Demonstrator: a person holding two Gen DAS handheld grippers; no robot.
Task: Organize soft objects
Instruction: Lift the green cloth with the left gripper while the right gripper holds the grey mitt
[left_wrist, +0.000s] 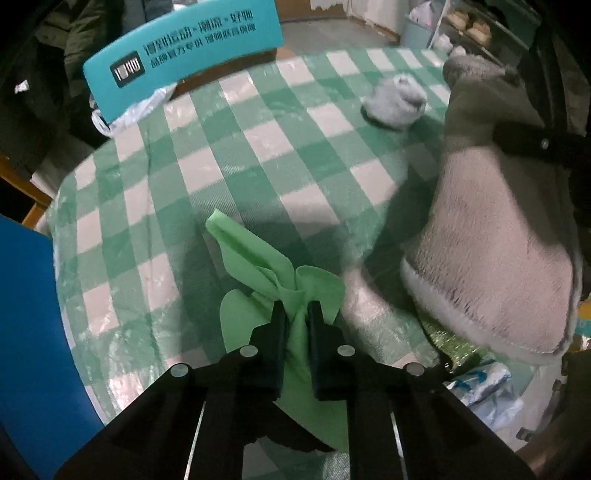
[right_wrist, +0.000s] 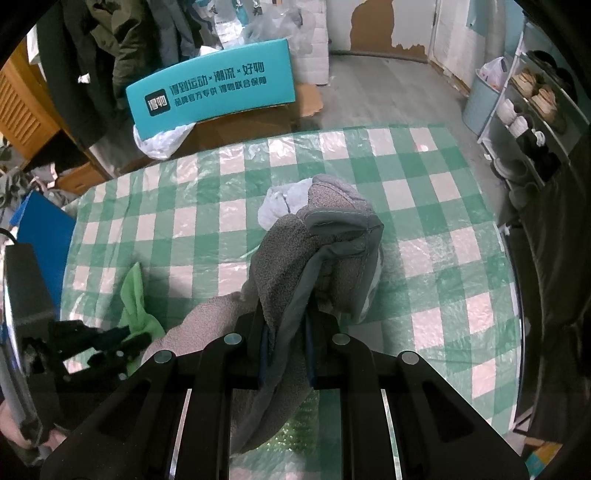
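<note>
Shoe shelf (right_wrist: 532, 107), right view only

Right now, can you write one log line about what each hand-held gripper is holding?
left hand-held gripper: shut on green cloth | right hand-held gripper: shut on grey fleece | fluffy toy: on checked table

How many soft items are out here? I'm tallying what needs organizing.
3: green cloth in the left gripper; grey fleece garment in the right gripper; fluffy pale bundle lying farther back.
</note>
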